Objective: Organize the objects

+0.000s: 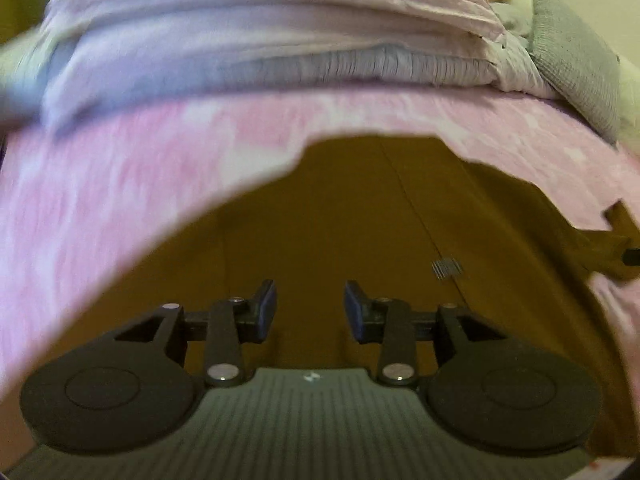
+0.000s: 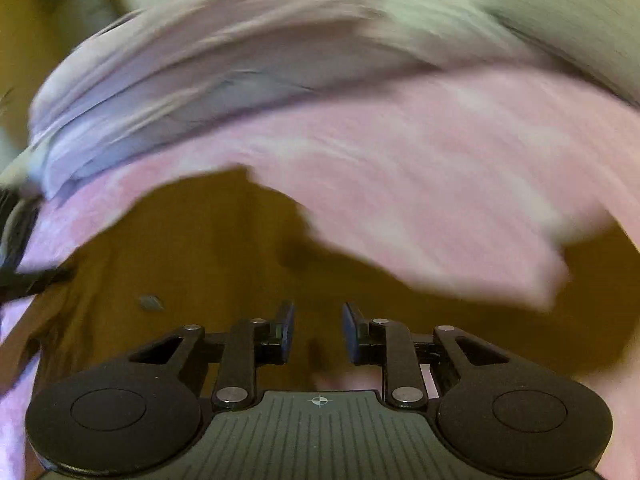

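Left wrist view: the left gripper (image 1: 310, 310) is seen with its blue-padded fingers (image 1: 267, 308) parted by a moderate gap; nothing is held between them. Beneath and ahead of them a brown garment (image 1: 360, 208) is spread flat on a pink mottled bedsheet (image 1: 120, 184), which frames it on the left, top and right. A seam line is seen running diagonally across the brown cloth, and a small striped label (image 1: 447, 268) is noted on it to the right of the fingers. At the far right edge a dark tip (image 1: 632, 257) is seen just over the brown cloth's edge; it is not identifiable. Behind the sheet a stack of folded pale lilac bedding (image 1: 260, 48) is recorded, with a grey knitted pillow (image 1: 576, 56) leaning at its right end.

Right wrist view: heavy motion blur throughout. The right gripper (image 2: 318, 330) is likewise seen slightly apart at the pads (image 2: 287, 332), with nothing gripped. The same brown garment (image 2: 200, 240) is seen below it, and here a fold of the pink sheet (image 2: 420, 184) is seen lying over the cloth from the upper right. A small grey patch (image 2: 151, 303) is noted on the brown cloth to the left. The lilac bedding (image 2: 180, 80) appears smeared; the label's stripes are not resolved here. A dark object (image 2: 16, 240) at the left edge cannot be identified.
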A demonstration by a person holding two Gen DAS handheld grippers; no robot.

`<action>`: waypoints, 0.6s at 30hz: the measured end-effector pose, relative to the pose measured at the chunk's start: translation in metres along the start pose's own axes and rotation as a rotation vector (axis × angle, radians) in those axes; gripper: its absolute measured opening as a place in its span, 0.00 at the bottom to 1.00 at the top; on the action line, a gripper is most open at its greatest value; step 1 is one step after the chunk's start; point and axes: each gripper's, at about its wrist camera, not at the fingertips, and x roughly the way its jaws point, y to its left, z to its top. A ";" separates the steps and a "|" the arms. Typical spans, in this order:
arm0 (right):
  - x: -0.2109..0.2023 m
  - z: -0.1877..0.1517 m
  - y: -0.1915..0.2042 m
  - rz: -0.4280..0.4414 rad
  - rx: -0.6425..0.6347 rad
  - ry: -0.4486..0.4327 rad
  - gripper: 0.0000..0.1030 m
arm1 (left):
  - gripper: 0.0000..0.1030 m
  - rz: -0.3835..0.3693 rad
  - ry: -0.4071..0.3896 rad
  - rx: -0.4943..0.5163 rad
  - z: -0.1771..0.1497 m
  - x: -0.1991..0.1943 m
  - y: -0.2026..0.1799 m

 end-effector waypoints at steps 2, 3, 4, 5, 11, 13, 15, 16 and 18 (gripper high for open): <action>-0.026 -0.002 -0.048 -0.098 0.081 0.007 0.21 | 0.34 0.012 0.040 -0.069 -0.020 -0.017 0.000; -0.034 0.002 -0.076 -0.149 0.124 0.011 0.22 | 0.35 0.025 0.052 -0.104 -0.027 -0.022 0.001; -0.040 0.009 -0.106 -0.200 0.176 0.010 0.24 | 0.36 0.037 0.065 -0.150 -0.034 -0.026 0.004; -0.043 0.016 -0.136 -0.229 0.225 0.003 0.26 | 0.36 0.054 0.073 -0.204 -0.039 -0.029 0.007; -0.023 0.045 -0.268 -0.185 0.574 -0.071 0.38 | 0.35 0.073 0.049 -0.423 -0.045 -0.036 0.015; -0.003 0.052 -0.286 -0.102 0.642 -0.057 0.37 | 0.35 0.089 0.042 -0.425 -0.042 -0.036 0.010; 0.012 0.051 -0.295 -0.069 0.696 -0.072 0.12 | 0.35 0.099 0.036 -0.411 -0.037 -0.039 0.000; 0.011 0.054 -0.294 -0.072 0.676 -0.111 0.05 | 0.35 0.102 0.034 -0.402 -0.035 -0.039 -0.004; -0.012 0.061 -0.284 -0.107 0.629 -0.233 0.05 | 0.35 0.103 0.018 -0.375 -0.032 -0.045 -0.013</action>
